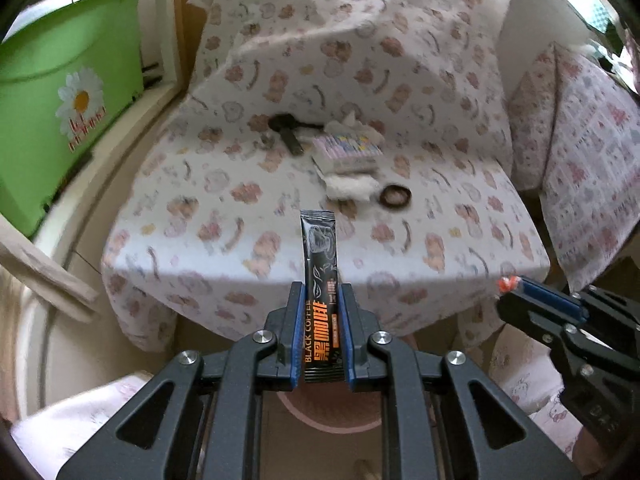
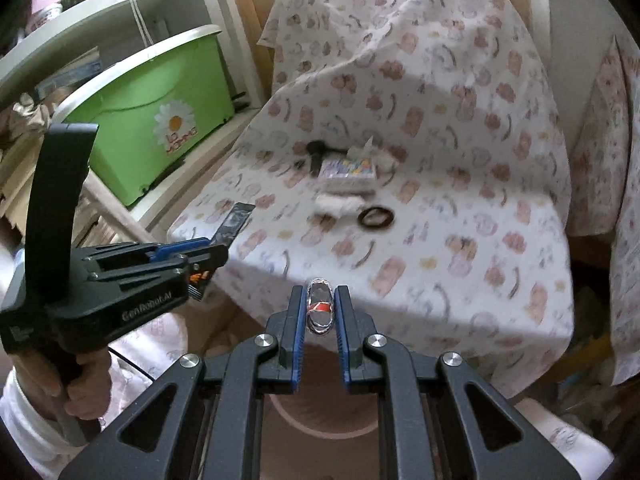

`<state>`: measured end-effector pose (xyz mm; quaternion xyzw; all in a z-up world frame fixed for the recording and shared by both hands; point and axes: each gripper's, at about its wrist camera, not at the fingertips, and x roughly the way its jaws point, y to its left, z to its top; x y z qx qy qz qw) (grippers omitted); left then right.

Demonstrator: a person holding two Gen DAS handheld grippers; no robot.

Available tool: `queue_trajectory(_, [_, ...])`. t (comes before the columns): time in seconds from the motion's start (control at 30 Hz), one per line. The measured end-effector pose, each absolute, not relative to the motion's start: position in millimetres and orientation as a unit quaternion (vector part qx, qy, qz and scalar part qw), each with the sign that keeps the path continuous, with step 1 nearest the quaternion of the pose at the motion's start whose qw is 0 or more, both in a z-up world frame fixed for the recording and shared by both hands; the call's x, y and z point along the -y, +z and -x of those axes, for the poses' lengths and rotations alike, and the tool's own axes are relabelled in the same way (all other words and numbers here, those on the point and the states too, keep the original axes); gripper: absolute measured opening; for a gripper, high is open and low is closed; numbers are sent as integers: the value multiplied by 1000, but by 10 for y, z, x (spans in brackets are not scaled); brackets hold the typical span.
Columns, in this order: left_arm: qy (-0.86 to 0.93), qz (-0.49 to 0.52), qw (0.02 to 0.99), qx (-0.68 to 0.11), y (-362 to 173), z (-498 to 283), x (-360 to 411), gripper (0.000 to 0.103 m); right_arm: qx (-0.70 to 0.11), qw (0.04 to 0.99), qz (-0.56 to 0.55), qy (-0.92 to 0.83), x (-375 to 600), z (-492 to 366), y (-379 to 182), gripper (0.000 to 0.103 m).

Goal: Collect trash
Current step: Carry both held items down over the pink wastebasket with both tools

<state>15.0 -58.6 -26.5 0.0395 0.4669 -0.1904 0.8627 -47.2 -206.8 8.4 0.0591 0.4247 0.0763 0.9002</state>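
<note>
Left wrist: left gripper (image 1: 320,296) clamps coffee sachet (image 1: 319,264); right gripper (image 2: 320,300) pinches wrapper (image 2: 319,306)

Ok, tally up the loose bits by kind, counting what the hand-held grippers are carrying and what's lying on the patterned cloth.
Held wrappers: 2, the black coffee stick sachet in the left hand-held gripper and the crumpled clear wrapper with a red patch in the right hand-held gripper.
White tissue wads: 1
Dark brown rings: 1
Pastel printed packets: 1
Black keys: 1
Total: 6
</note>
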Motion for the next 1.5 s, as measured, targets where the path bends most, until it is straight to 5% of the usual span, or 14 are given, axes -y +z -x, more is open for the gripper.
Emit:
queue_trajectory(0.93, [-185,-104,743,-635,-1578,-161,858,15,-588,808,-32,22,2031,277,-1347,16])
queue_trajectory(1.5, [-131,-83,698,-699,-2298,-359,810,17,-621,783,-28,-8,2073,107,-2081,16])
